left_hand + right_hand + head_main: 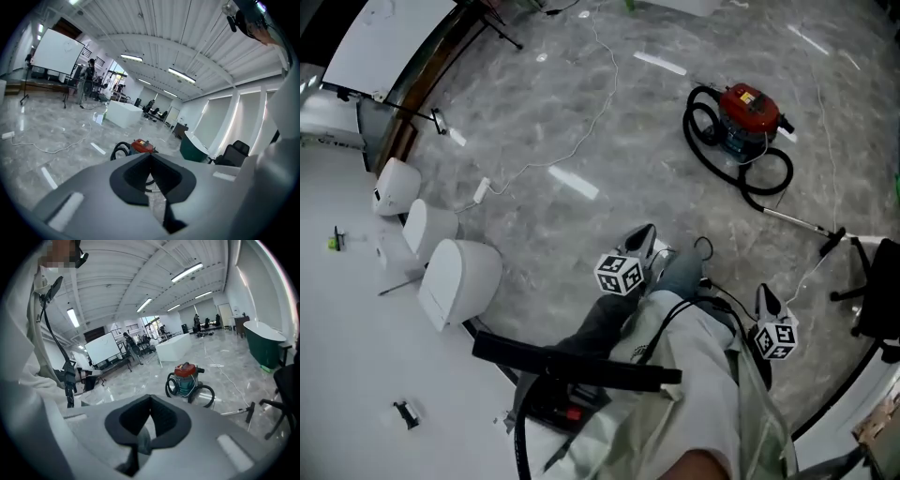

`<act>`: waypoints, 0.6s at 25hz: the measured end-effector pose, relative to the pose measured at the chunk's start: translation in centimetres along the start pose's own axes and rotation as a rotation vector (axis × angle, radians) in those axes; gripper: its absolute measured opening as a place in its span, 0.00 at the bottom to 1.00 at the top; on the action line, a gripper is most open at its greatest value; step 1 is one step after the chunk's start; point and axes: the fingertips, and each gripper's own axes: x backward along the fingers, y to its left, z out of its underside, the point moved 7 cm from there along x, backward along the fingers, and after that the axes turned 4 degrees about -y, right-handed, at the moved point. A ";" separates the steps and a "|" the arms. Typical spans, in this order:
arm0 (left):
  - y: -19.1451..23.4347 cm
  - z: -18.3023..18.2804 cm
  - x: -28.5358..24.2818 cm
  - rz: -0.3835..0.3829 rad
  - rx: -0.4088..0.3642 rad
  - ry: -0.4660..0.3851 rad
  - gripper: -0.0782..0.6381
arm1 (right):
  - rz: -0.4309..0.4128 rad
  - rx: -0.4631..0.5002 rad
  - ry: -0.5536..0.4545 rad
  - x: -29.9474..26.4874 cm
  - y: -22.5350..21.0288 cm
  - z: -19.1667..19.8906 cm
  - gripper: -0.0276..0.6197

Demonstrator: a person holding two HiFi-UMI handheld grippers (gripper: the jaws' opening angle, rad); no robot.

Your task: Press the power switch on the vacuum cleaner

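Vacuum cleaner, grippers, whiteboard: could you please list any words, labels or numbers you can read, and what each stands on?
No text is legible.
Vacuum cleaner: small yellowish label on its red top, too small to read.
Left gripper and right gripper cubes: black-and-white square markers, no letters.
Whiteboard: nothing readable.

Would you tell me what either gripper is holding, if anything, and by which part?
Nothing: the left gripper and right gripper are shut and empty, well short of the vacuum cleaner.
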 end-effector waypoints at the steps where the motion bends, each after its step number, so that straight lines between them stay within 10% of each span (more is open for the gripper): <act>1: 0.5 -0.4 0.4 -0.010 0.002 -0.018 0.11 | -0.017 0.017 -0.003 -0.3 0.6 -0.4 0.04; 15: 7.4 -2.0 4.7 0.018 0.020 -0.017 0.11 | -0.036 0.055 0.032 -3.6 9.7 0.9 0.04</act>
